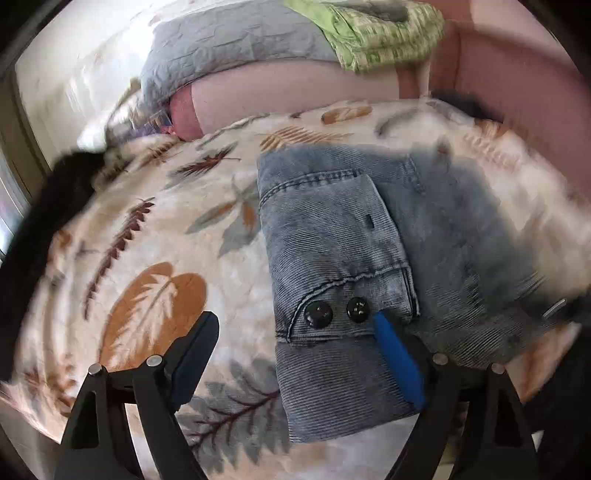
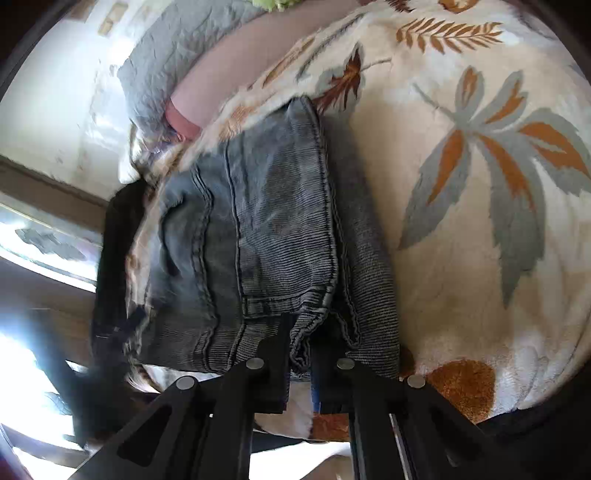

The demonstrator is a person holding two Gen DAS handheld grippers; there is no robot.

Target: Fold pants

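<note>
The grey-blue corduroy pants (image 1: 332,240) lie folded on a cream blanket with a leaf print (image 1: 147,229). Two black buttons (image 1: 319,314) show at their near edge. My left gripper (image 1: 295,325) is open above the blanket, its right blue pad (image 1: 397,354) resting over the pants' near edge and its left finger off the cloth. In the right wrist view the pants (image 2: 258,221) hang in folded layers, and my right gripper (image 2: 301,332) is shut on the hem of the pants.
A grey pillow (image 1: 229,48) and a green patterned cloth (image 1: 384,33) lie at the far end against a pink headboard (image 1: 517,74). A black garment (image 1: 48,206) lies at the blanket's left edge. A wall and window frame stand at left (image 2: 48,229).
</note>
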